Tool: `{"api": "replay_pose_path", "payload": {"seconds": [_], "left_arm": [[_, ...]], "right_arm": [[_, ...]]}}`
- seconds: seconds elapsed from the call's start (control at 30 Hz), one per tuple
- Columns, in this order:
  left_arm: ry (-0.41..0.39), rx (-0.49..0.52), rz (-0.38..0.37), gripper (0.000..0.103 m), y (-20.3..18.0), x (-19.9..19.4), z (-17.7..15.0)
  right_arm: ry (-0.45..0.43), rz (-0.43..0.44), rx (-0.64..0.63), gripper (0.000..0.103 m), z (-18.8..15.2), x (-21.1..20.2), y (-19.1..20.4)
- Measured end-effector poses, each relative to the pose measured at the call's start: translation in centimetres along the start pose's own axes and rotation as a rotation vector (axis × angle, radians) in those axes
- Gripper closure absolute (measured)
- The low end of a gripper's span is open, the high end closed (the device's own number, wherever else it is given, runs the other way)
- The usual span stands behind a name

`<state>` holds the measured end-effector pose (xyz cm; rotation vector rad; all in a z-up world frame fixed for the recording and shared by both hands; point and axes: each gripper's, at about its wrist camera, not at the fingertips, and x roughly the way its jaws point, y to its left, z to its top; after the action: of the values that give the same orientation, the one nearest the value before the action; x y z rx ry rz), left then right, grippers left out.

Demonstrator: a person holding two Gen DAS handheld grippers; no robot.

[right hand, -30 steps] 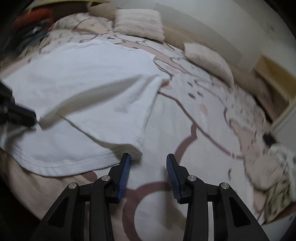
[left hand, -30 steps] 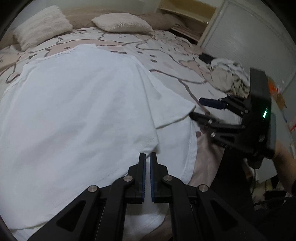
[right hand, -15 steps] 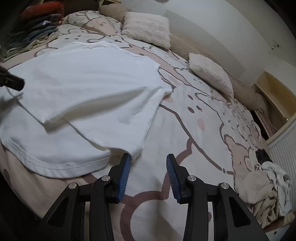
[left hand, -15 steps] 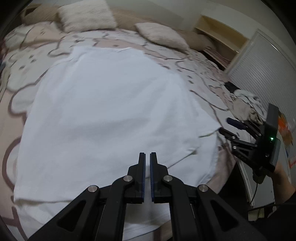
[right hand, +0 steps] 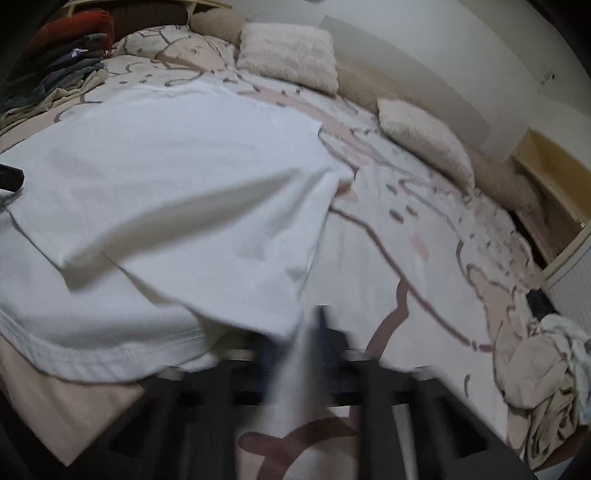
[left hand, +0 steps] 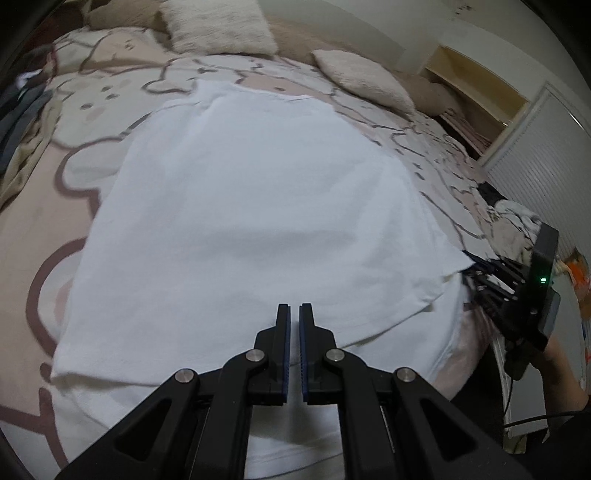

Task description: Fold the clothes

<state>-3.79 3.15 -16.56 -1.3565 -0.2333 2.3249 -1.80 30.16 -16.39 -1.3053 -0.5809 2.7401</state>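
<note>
A white T-shirt lies spread on the bed, one side folded over itself. My left gripper is shut and empty, held above the shirt's near hem. My right gripper is blurred by motion; its fingers have closed on the folded edge of the shirt at the near right. It also shows in the left wrist view at the shirt's right corner. The shirt fills the left of the right wrist view.
The bed cover is cream and pink with a cartoon print. Fluffy pillows lie at the head. A crumpled clothes pile sits at the right edge, stacked garments at the far left. Yellow shelf beyond.
My right gripper has closed from open onto the shirt's folded edge. My left gripper has lifted and swung left, staying shut.
</note>
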Motion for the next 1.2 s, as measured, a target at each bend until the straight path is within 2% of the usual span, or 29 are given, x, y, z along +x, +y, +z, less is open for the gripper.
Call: {"api": "replay_pose_path", "payload": {"seconds": [0.1, 0.23, 0.4, 0.53, 0.6, 0.63, 0.67, 0.7, 0.8, 0.87, 0.93, 1.0, 1.1, 1.2], "left_arm": [[0.016, -0.020, 0.023, 0.098, 1.0, 0.4, -0.4], [0.015, -0.022, 0.015, 0.098, 1.3, 0.5, -0.6], [0.015, 0.030, 0.044, 0.098, 0.8, 0.4, -0.8], [0.019, 0.062, 0.045, 0.098, 0.3, -0.4, -1.3], [0.026, 0.092, 0.033, 0.098, -0.2, -0.8, -1.7], [0.032, 0.113, 0.022, 0.098, -0.6, -1.0, -2.0], [0.038, 0.135, 0.012, 0.098, -1.1, -1.2, -2.2], [0.044, 0.169, 0.018, 0.098, -1.7, -1.2, -2.7], [0.067, 0.256, 0.019, 0.098, -3.3, -1.0, -3.7], [0.084, 0.311, 0.015, 0.098, -4.3, -0.8, -4.3], [0.133, 0.357, 0.040, 0.098, -4.9, -0.1, -4.9], [0.135, 0.378, 0.036, 0.098, -4.9, -0.4, -5.2], [0.151, 0.343, -0.004, 0.098, -4.3, -0.9, -5.3], [0.131, 0.300, -0.024, 0.098, -3.9, -2.1, -5.0]], "right_arm": [[0.015, -0.029, 0.008, 0.098, -0.2, -0.5, -1.1], [0.068, 0.014, 0.117, 0.098, -0.7, -1.0, -3.9], [0.120, 0.165, 0.364, 0.098, -1.9, -0.2, -7.3], [0.133, 0.223, 0.416, 0.096, -2.4, 0.4, -8.1], [0.141, 0.243, 0.411, 0.080, -2.5, 0.0, -8.0], [0.143, 0.245, 0.401, 0.063, -2.7, -0.4, -8.1], [0.145, 0.247, 0.391, 0.052, -2.9, -0.8, -8.1], [0.150, 0.225, 0.370, 0.037, -3.2, -1.2, -8.0], [0.195, 0.147, 0.307, 0.036, -4.1, -2.4, -7.8], [0.175, 0.138, 0.328, 0.036, -4.1, -3.7, -7.9], [0.154, 0.187, 0.303, 0.040, -2.9, -3.6, -6.2], [0.132, 0.238, 0.275, 0.043, -1.6, -3.5, -4.3], [0.100, 0.315, 0.233, 0.043, 0.3, -3.2, -1.5], [0.068, 0.391, 0.190, 0.043, 2.3, -3.0, 1.2]]}}
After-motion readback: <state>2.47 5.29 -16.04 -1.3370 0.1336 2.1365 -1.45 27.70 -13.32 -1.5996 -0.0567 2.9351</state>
